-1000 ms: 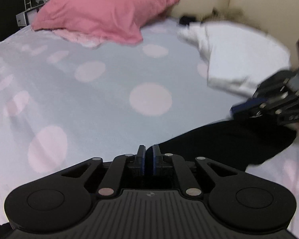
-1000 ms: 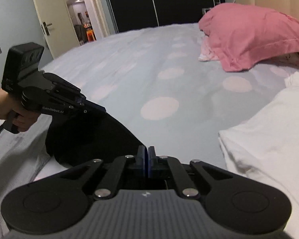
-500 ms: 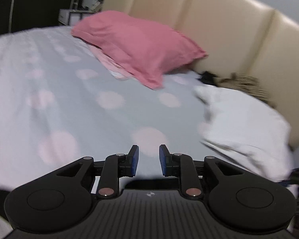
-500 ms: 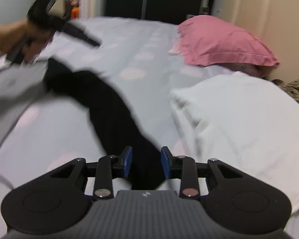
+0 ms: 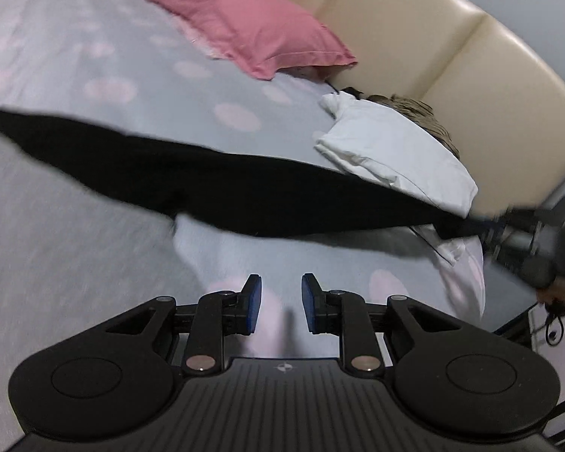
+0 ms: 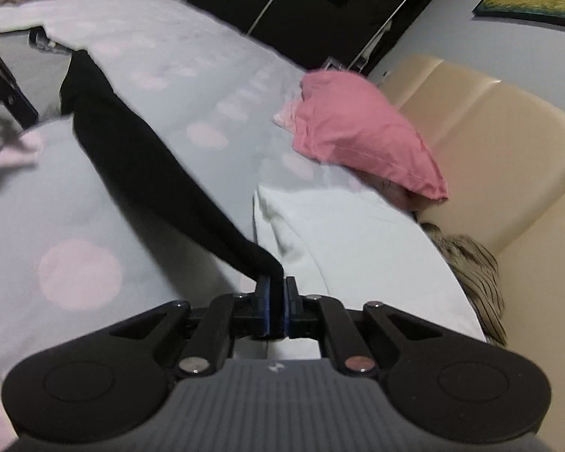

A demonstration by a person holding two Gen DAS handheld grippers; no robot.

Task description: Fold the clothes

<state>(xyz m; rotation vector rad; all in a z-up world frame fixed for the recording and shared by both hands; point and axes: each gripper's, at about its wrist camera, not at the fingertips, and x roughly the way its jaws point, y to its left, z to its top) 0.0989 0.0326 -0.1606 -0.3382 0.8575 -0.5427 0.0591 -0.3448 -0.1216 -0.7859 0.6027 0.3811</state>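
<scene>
Right gripper (image 6: pixel 276 293): we log jaws just closed, pads pinching end of black garment (image 6: pixel 139 158); cloth runs taut toward 10 o'clock across spotted bedsheet (image 6: pixel 192 75).
Left gripper (image 5: pixel 277 299): we note jaws part-open, nothing between.
Folded white garment (image 6: pixel 350 248): at 1 o'clock of right gripper.
Pink pillow (image 6: pixel 361 135): beyond, against beige headboard (image 6: pixel 501 143).

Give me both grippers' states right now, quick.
Left gripper: open, nothing between its jaws.
Right gripper: closed on the black garment's end.
</scene>
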